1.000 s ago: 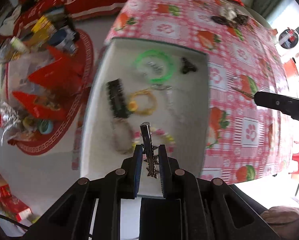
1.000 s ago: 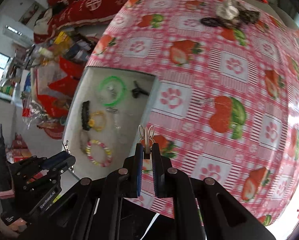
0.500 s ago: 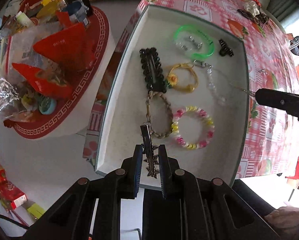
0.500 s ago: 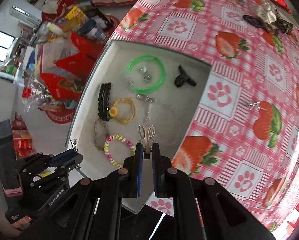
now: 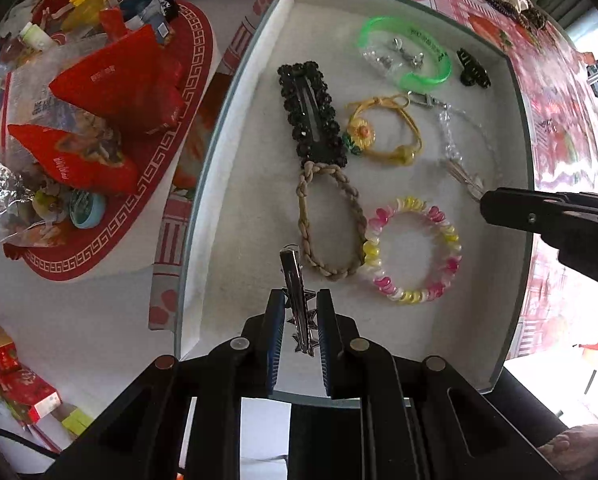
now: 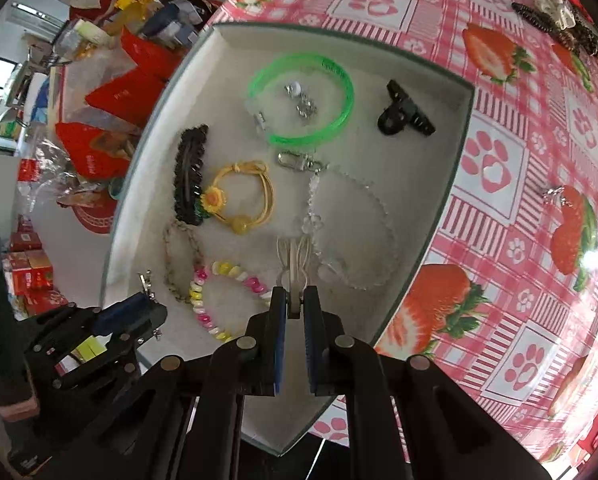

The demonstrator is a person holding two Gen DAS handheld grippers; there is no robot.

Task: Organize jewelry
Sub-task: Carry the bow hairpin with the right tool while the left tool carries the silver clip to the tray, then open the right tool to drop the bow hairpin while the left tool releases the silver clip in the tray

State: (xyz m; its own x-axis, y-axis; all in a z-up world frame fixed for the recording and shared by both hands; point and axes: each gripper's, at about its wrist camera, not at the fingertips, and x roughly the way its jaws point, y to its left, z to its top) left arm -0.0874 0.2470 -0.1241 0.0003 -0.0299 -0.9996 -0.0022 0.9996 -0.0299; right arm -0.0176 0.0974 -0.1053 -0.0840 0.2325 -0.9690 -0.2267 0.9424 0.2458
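Note:
A shallow white tray (image 5: 235, 128) (image 6: 455, 148) holds a green bangle (image 5: 405, 54) (image 6: 303, 98), a black beaded clip (image 5: 311, 114), a yellow flower cord (image 5: 383, 132), a braided loop (image 5: 331, 220), a pink-yellow bead bracelet (image 5: 413, 254) (image 6: 223, 300), a clear bead chain (image 6: 351, 216) and a small black claw clip (image 6: 403, 114). My left gripper (image 5: 299, 314) is shut on a silver star hair clip (image 5: 297, 296), low over the tray's near left part. Over the tray's near middle, my right gripper (image 6: 295, 300) is shut on a pale bunny-ear clip (image 6: 295, 264).
The tray sits at the edge of a pink strawberry tablecloth (image 6: 519, 160). Dark hair clips and a white piece (image 6: 555, 20) lie at the far right, a small silver charm (image 6: 555, 194) nearer. A red mat with snack bags (image 5: 99, 120) lies left of the tray.
Both grippers came down and in over the tray, which now looks much larger. The right one moved from above the tablecloth to above the tray. Each still holds its clip.

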